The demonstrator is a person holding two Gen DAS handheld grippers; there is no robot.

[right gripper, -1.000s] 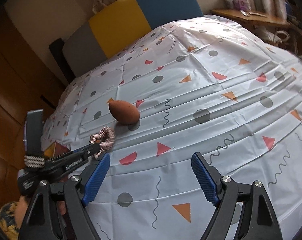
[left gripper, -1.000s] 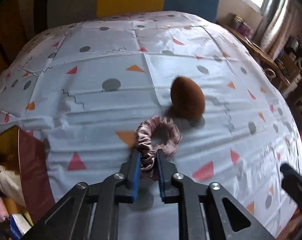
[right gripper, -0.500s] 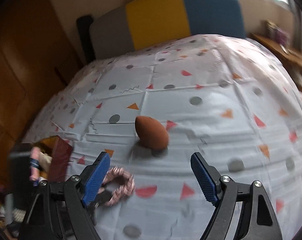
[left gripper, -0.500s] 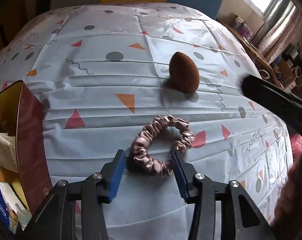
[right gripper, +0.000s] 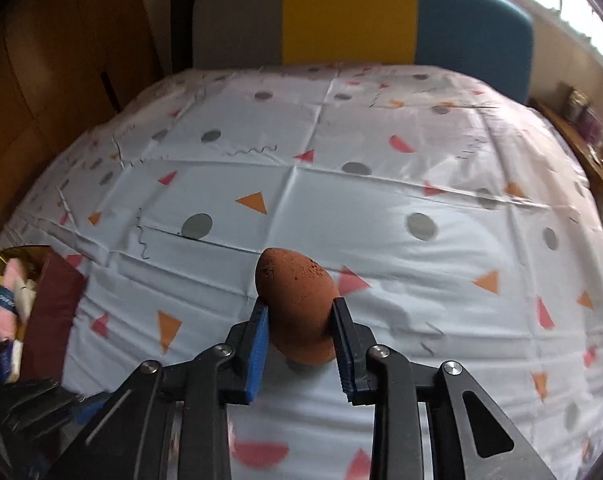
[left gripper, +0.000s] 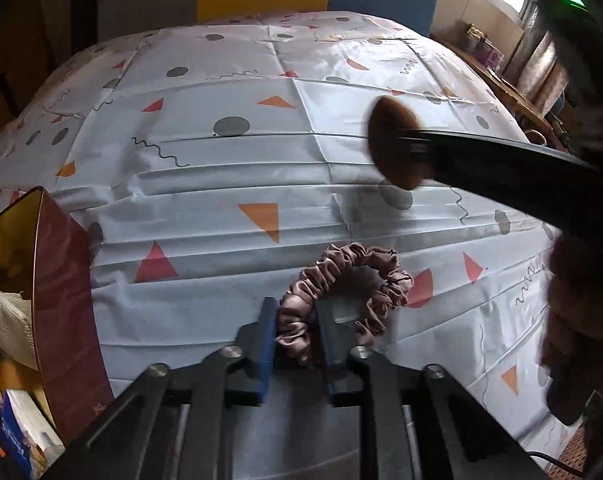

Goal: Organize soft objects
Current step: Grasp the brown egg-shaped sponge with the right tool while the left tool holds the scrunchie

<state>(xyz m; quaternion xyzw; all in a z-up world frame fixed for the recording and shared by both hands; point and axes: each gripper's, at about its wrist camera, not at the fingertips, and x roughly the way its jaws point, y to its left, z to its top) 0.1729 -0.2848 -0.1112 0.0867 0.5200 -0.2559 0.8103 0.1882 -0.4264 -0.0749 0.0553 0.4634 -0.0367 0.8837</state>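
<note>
A pink satin scrunchie (left gripper: 343, 296) lies on the patterned tablecloth (left gripper: 229, 184). My left gripper (left gripper: 295, 330) is shut on the scrunchie's near side. A brown egg-shaped sponge (right gripper: 297, 304) sits between the pads of my right gripper (right gripper: 299, 334), which is shut on it just above the cloth. In the left wrist view the sponge (left gripper: 393, 144) shows at the right, partly hidden by the right gripper's dark arm (left gripper: 501, 172).
A dark red box with a gold inside (left gripper: 57, 280) stands at the table's left edge, holding soft items (right gripper: 13, 292). A yellow and blue chair back (right gripper: 405, 12) is behind the table. A wooden shelf (left gripper: 513, 92) is at the right.
My left gripper has closed on the scrunchie. My right gripper has moved in and closed on the brown sponge.
</note>
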